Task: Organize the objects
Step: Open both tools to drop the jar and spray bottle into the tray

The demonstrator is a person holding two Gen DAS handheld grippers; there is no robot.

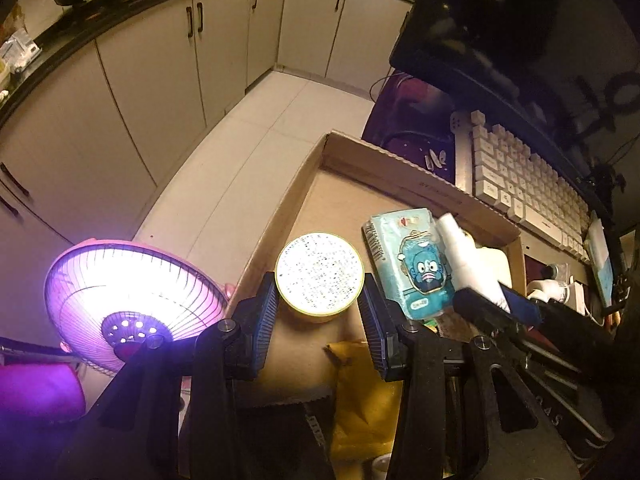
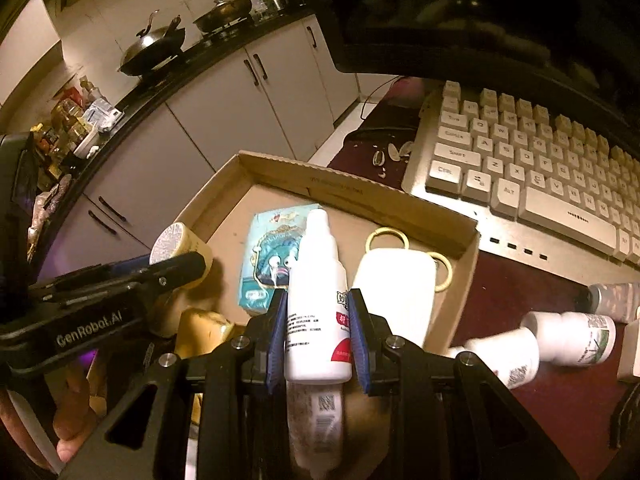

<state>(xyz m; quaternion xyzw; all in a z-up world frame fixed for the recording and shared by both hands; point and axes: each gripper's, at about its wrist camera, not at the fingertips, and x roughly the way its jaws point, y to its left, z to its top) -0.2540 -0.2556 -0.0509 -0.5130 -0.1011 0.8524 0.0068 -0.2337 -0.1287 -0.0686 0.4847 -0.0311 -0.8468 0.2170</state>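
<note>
A shallow cardboard box sits at the desk edge. My left gripper stands open around a round yellow jar with a white speckled lid inside the box; the pads look just apart from it. The jar also shows in the right wrist view. My right gripper is shut on a white spray bottle, held over the box. It also shows in the left wrist view. In the box lie a blue tissue pack, a white container and yellow-handled scissors.
A white keyboard lies behind the box under a dark monitor. Two white bottles lie on the desk at right. A glowing pink heater stands at left. Kitchen cabinets line the far side.
</note>
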